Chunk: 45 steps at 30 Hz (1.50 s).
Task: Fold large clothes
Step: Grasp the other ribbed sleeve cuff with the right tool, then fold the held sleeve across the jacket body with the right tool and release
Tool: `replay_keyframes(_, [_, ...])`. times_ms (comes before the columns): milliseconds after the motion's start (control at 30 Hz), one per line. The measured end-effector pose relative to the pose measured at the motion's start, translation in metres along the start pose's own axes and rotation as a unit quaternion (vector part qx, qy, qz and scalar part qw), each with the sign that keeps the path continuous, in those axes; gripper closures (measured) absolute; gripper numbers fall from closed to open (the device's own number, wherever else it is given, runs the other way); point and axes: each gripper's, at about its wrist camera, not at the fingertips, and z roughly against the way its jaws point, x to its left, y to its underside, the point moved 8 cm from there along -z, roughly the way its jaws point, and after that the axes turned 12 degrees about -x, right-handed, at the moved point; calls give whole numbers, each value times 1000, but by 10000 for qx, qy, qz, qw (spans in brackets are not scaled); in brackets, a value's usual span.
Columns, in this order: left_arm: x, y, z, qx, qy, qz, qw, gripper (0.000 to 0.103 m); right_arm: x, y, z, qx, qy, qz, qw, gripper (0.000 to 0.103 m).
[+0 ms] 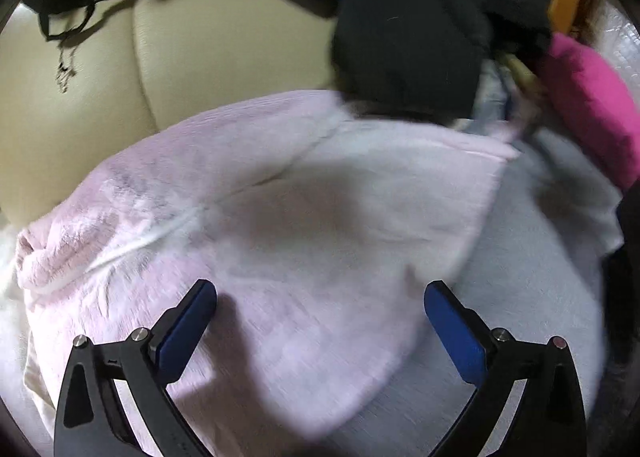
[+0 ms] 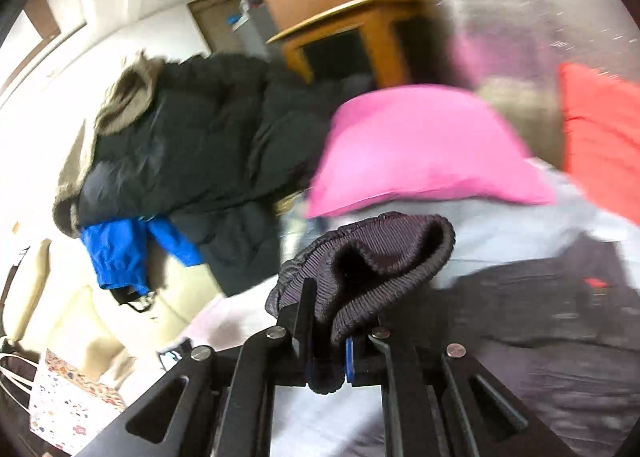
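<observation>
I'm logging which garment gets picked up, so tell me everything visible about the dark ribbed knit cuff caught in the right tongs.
The dark ribbed knit cuff is a stretchy, purplish-black band with fine parallel ribs. It looks like the open end of a sleeve or hem, its mouth gaping and curled over. The right tongs are shut on its lower edge, the fabric bunched between the blue pads. It hangs raised above a pale grey sheet, with dark garment fabric trailing to the right.

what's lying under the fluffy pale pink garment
The fluffy pale pink garment lies on a light grey sheet, overlapping the cream leather sofa cushion. Anything beneath its middle is covered.
</observation>
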Motion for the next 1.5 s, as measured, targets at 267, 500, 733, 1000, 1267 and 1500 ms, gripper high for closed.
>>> replay_keyframes(267, [-160,-3,99,828,3041,1483,9374,0,-99,-21,97,-437,608,17,9972,91])
replay_keyframes(500, [-283,46,108,1900,3765,2047,8833,0,-163,-7,135,-401,924,102,9949,91])
replay_keyframes(733, [-300,71,90,2183,3406,2204,8876,0,-223,16,158,-224,1035,173,9942,92])
replay_keyframes(1000, [-283,71,83,1856,3134,1726,9152,0,-257,26,176,-187,1170,505,9917,92])
replay_keyframes(1267, [-300,63,93,1352,2974,864,9412,0,-322,77,183,29,1458,116,9892,91])
replay_keyframes(1500, [-319,96,109,1705,3259,754,9268,0,-375,144,165,480,1639,-503,9840,91])
